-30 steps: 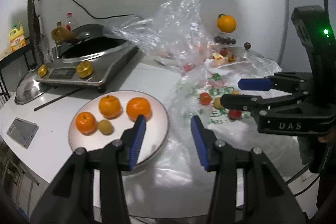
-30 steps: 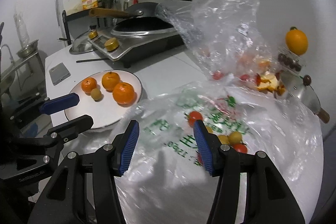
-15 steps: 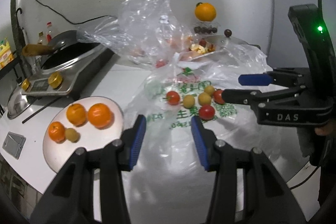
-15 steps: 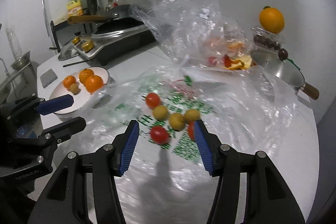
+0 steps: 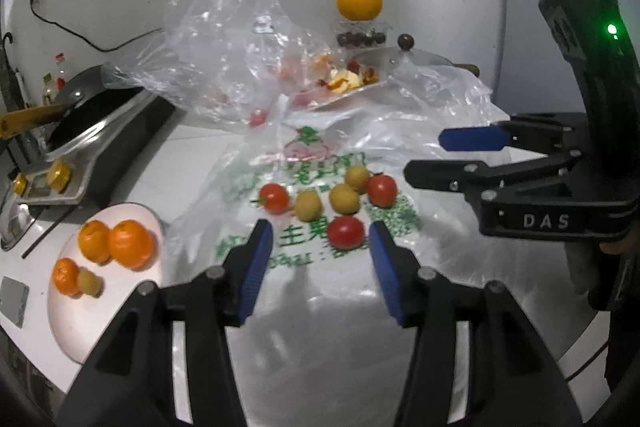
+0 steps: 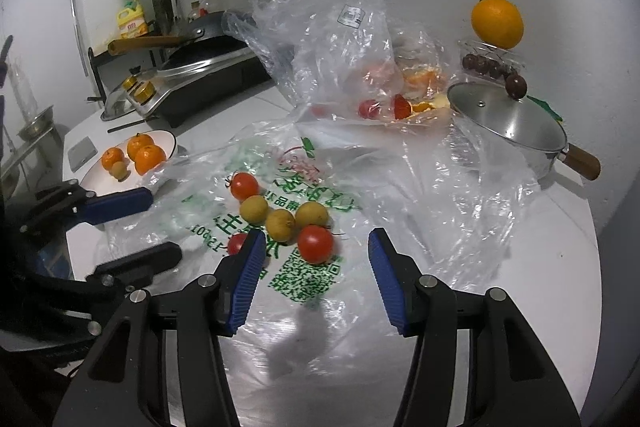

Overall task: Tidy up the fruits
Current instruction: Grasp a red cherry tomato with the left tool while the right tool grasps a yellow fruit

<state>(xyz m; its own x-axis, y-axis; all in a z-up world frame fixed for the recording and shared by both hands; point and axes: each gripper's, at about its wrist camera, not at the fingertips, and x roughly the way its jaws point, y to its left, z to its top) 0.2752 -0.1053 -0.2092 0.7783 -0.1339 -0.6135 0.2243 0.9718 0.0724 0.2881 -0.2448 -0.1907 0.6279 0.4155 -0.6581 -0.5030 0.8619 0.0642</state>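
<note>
I have both grippers angled down over the printed plastic bag (image 5: 320,287); my left gripper (image 5: 321,251) is opening, jaws apart with nothing clamped, a red cherry tomato (image 5: 346,231) just ahead between the tips; my right gripper (image 6: 316,265) stands apart and empty; three oranges sit on the white plate (image 5: 68,331) to the left.

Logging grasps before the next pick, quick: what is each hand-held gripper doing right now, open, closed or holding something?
Left hand-held gripper: jaws opening, nothing between them, round red tomato just ahead.
Right hand-held gripper: open, holding nothing.
</note>
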